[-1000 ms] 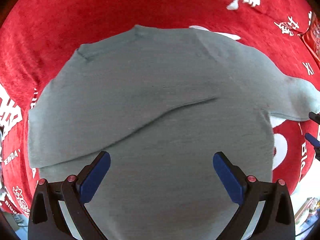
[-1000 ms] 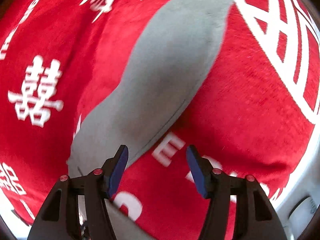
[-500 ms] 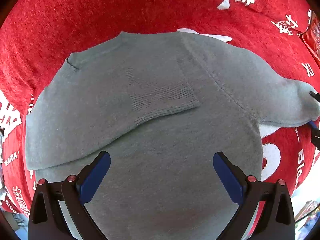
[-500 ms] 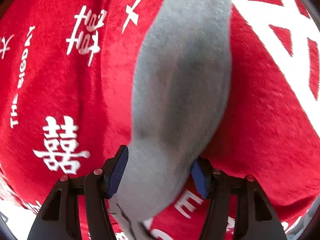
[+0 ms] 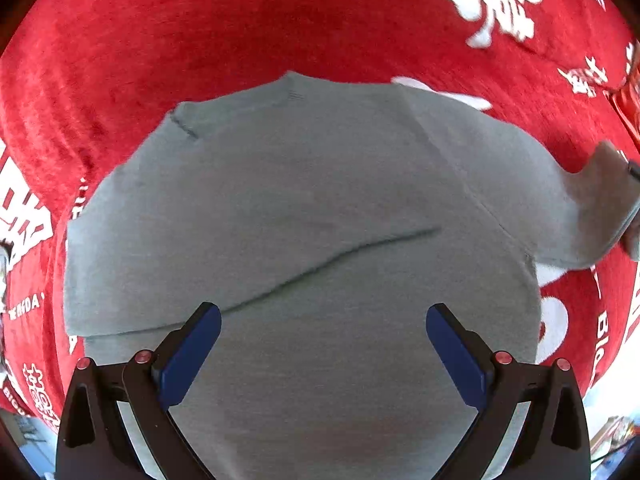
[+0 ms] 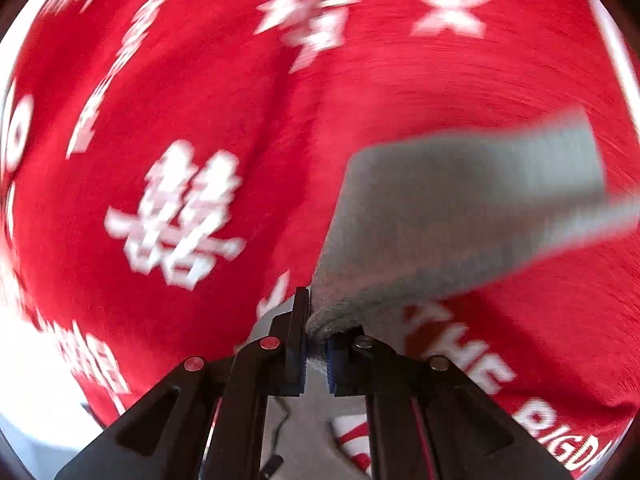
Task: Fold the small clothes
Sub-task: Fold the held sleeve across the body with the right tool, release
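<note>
Your left gripper (image 5: 322, 354) hangs above the grey sweater (image 5: 304, 216), pointing almost straight down at it, with its jaws spread wide and nothing between them. Both blue pads (image 5: 188, 360) sit clear of the fabric, one to each side of the sweater's lower body. The sweater lies flat on the red blanket (image 5: 200, 32) with white lettering. Ahead of your left gripper the neckline runs along the far edge, and one sleeve is already folded across the chest, its edge showing as a dark slanting line just beyond the pads. Off to the right of that gripper, the other sleeve (image 5: 592, 208) stretches outward and rises off the blanket at its end.

Your right gripper (image 6: 316, 354) is clamped on the sleeve (image 6: 460, 208). Its jaws have just been closing, and the grey knit is now pinched between the two blue pads (image 6: 334, 364), which stand nearly together with only the bunched cuff separating them. From that pinch the sleeve fans forward and to the right of your right gripper, lifted above the blanket (image 6: 180, 80). That view is smeared with motion blur, so finer detail of the cuff cannot be made out.
</note>
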`<move>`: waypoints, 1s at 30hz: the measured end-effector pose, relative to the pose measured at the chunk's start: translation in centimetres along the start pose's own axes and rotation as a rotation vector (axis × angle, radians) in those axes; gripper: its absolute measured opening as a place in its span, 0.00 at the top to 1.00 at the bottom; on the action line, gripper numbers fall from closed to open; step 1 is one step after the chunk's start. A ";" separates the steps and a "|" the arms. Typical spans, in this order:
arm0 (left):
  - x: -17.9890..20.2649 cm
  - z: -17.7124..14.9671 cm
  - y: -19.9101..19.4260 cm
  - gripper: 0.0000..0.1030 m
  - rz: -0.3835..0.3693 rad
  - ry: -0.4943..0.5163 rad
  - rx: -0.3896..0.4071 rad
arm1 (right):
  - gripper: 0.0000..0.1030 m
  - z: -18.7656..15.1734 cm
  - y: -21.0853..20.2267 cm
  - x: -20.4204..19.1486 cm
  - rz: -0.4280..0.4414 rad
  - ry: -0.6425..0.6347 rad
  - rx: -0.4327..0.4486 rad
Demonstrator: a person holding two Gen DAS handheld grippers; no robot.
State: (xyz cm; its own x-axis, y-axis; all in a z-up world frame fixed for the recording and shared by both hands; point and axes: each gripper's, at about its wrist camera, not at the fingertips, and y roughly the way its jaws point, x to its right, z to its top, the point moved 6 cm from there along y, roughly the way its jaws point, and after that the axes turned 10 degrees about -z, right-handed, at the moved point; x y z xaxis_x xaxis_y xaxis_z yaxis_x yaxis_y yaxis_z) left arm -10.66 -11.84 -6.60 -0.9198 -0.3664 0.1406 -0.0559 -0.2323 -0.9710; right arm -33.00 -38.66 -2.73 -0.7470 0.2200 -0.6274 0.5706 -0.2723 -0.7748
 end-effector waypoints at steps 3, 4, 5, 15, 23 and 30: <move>-2.0 0.1 -0.6 0.00 0.017 -0.023 0.018 | 0.92 -2.0 1.6 -5.8 0.021 -0.161 -0.023; -2.7 0.1 -0.9 0.00 0.024 -0.029 0.025 | 0.92 -3.3 2.6 -8.5 0.028 -0.238 -0.038; -3.4 0.0 -1.1 0.00 0.032 -0.038 0.033 | 0.92 -4.0 3.1 -9.7 0.031 -0.274 -0.045; -12.0 -1.2 -2.3 0.00 0.091 -0.174 0.074 | 0.92 -19.2 13.3 -19.2 -0.055 -0.709 -0.268; -16.4 -1.6 -1.3 0.00 0.075 -0.266 0.068 | 0.42 -20.4 16.7 -14.5 -0.188 -0.493 -0.368; -19.3 -0.2 -1.6 0.00 -0.079 -0.329 0.123 | 0.94 -16.6 15.5 -13.1 -0.197 -0.274 -0.238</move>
State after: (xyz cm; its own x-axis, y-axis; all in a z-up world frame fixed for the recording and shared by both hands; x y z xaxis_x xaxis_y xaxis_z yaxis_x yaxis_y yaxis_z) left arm 7.05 -4.19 -7.80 -0.7389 -0.6087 0.2888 -0.0569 -0.3708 -0.9270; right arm -8.74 -30.25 -7.80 -0.8949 -0.0202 -0.4458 0.4461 -0.0190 -0.8948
